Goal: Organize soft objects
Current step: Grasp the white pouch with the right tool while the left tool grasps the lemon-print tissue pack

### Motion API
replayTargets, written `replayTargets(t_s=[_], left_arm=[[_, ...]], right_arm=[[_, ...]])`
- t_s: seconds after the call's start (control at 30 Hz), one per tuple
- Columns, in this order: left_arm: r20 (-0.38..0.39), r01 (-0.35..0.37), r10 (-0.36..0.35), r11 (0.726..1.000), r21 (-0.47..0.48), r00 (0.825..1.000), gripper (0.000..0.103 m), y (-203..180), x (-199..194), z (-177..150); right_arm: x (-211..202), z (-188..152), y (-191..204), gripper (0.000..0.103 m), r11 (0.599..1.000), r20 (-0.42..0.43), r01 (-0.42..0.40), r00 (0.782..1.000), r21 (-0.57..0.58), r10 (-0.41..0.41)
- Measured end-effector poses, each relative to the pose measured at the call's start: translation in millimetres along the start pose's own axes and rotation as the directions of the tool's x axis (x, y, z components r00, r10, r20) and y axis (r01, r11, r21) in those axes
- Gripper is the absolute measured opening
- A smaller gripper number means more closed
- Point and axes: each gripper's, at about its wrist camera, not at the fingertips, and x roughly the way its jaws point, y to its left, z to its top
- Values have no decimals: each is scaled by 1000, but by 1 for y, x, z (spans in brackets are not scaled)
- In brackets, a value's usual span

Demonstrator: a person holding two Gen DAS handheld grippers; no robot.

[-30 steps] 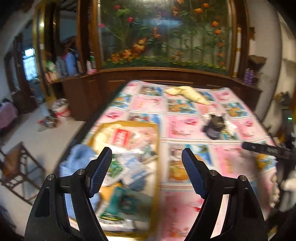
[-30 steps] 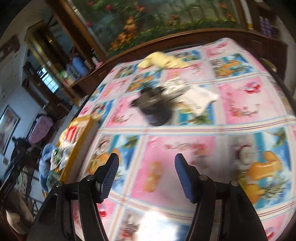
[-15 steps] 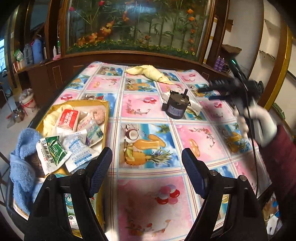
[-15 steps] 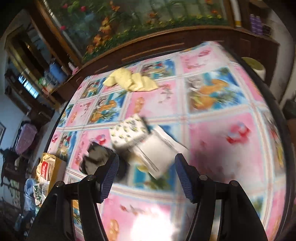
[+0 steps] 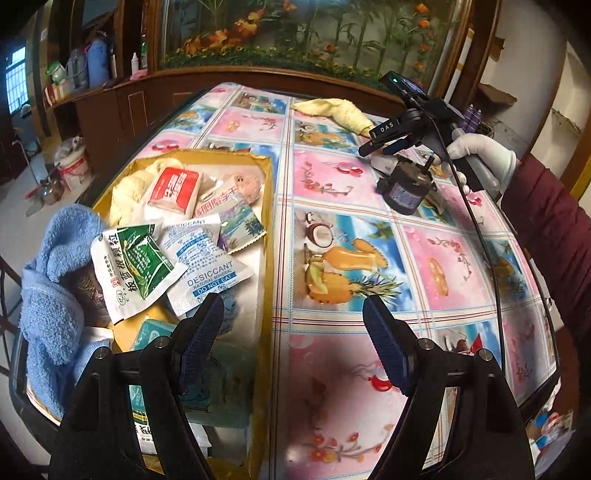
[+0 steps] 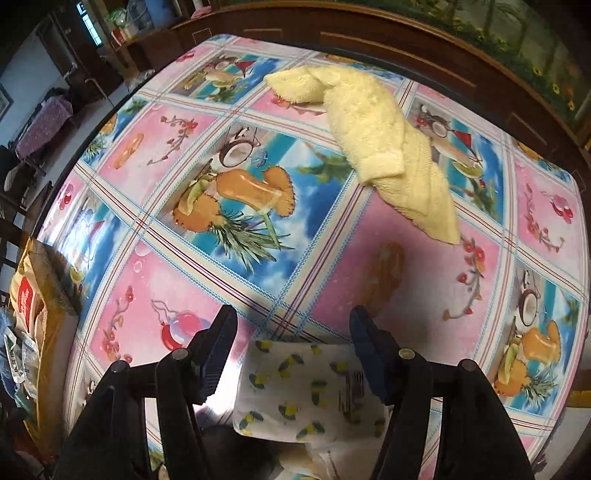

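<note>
A yellow tray at the table's left holds several soft packets, among them a desiccant sachet and a red-and-white pack; a blue towel drapes over its left side. A yellow towel lies at the far side, also in the left wrist view. A lemon-print tissue pack lies directly under my open right gripper, between its fingers. My left gripper is open and empty above the tray's right edge. The right gripper shows from outside in the left wrist view.
A small dark motor-like object sits under the right gripper's body. The table wears a glossy fruit-print cloth. A wooden cabinet with an aquarium stands behind. The tray's corner shows at the left in the right wrist view.
My right gripper has moved forward past the dark object and now hovers over the lemon-print pack, with the yellow towel ahead. My left gripper has drifted slightly left, still open.
</note>
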Motion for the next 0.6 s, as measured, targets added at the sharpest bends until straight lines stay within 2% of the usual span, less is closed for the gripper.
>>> replayTargets(t_s=[0.07, 0.1, 0.17, 0.23, 0.43, 0.6], left_arm=[[-7, 1, -1, 1000, -2, 1000, 79, 1, 4, 0], [-10, 1, -1, 1000, -3, 1000, 79, 0, 5, 0], [-13, 9, -9, 1000, -4, 1000, 79, 0, 6, 0], [-11, 22, -22, 1000, 0, 1000, 79, -2, 6, -1], [-4, 74, -73, 997, 23, 997, 79, -14, 2, -1], [16, 101, -102, 995, 24, 995, 79, -20, -11, -7]], right_arm=[[7, 2, 3, 62, 997, -14, 76, 997, -29, -76], [3, 0, 0, 61, 997, 4, 70, 998, -14, -70], [-1, -5, -8, 41, 998, 4, 64, 998, 27, -64], [-9, -18, -20, 32, 995, 4, 65, 998, 74, -66], [-34, -82, -57, 32, 977, 5, 59, 998, 206, -61], [-60, -157, -58, 32, 963, 12, 51, 998, 266, -56]])
